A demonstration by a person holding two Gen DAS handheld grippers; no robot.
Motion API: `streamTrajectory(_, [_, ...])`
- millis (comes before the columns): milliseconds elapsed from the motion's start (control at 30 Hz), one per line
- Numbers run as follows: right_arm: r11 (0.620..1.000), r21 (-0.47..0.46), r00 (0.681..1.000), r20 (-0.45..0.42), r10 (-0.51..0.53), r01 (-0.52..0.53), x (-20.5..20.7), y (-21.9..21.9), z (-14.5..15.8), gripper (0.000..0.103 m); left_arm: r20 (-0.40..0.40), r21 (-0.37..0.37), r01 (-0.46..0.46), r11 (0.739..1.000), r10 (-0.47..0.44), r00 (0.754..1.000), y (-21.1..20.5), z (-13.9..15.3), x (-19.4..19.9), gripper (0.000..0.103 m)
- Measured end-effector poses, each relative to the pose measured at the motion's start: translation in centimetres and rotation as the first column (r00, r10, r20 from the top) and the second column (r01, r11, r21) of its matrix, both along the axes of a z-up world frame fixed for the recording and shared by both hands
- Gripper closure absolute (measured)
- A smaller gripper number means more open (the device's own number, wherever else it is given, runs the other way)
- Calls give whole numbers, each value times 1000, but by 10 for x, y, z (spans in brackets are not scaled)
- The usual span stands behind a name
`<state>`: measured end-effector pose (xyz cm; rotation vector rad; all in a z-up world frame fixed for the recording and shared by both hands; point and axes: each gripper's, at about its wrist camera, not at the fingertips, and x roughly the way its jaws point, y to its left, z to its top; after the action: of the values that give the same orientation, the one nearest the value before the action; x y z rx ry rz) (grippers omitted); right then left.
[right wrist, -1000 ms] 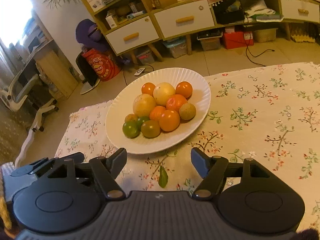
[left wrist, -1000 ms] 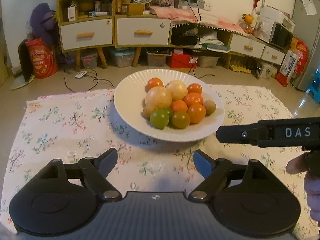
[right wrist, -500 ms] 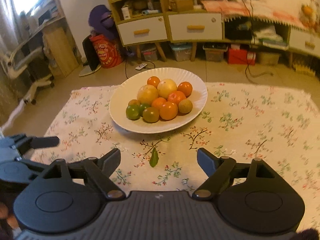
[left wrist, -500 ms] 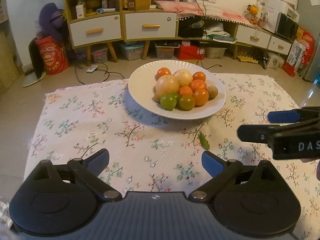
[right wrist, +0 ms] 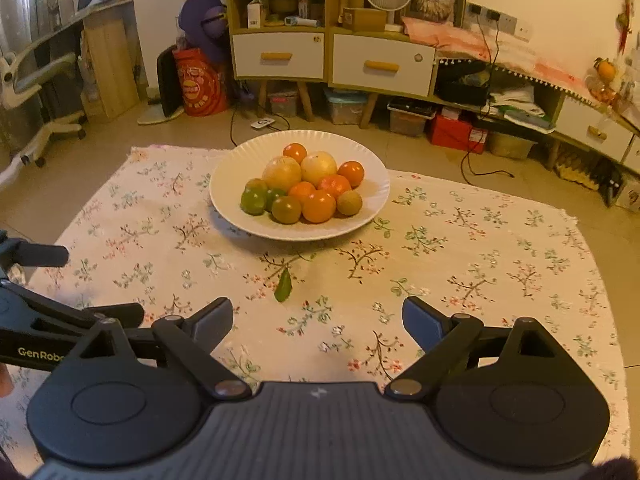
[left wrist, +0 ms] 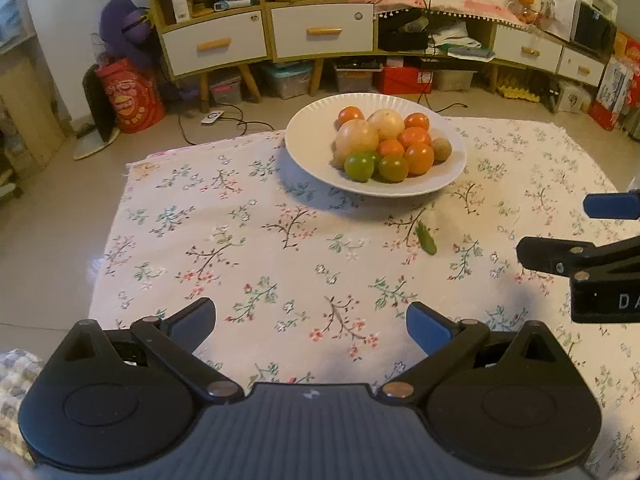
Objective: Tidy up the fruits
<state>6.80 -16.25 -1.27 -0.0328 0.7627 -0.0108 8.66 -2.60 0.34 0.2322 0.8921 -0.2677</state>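
A white plate [left wrist: 308, 140] [right wrist: 376, 188] sits at the far side of the floral tablecloth, piled with several fruits: orange ones [left wrist: 419, 157] [right wrist: 319, 206], two pale round ones [left wrist: 357, 136] [right wrist: 281, 173], green ones [left wrist: 359, 166] [right wrist: 253, 201] and a small brown one [left wrist: 441, 149] [right wrist: 349, 202]. My left gripper [left wrist: 310, 324] is open and empty, well short of the plate. My right gripper [right wrist: 318, 320] is open and empty, also back from the plate; it shows in the left wrist view [left wrist: 560, 232] at the right edge.
A loose green leaf [left wrist: 426, 240] [right wrist: 284, 286] lies on the cloth in front of the plate. The tablecloth [left wrist: 240, 248] ends near the plate's far side. Cabinets with drawers [right wrist: 382, 66], boxes and cables stand on the floor beyond.
Both grippers have pulled back from the plate, which now looks smaller and farther. The leaf has come into the left wrist view. Both stay open and empty.
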Motion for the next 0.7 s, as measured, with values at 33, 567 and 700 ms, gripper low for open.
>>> streamTrajectory(33, [1000, -4, 1000, 0, 0, 0, -1, 0, 0, 12, 0, 5, -5, 1000, 5, 1000, 0, 0, -1, 14])
streamTrajectory(567, [999, -45, 1000, -10, -16, 16, -1, 2, -6, 10, -29, 17, -30, 999, 31, 999, -7, -3, -2, 14])
streamTrajectory(700, [999, -42, 1000, -9, -11, 10, -2, 3, -6, 10, -28, 16, -24, 1000, 24, 999, -7, -3, -2, 14])
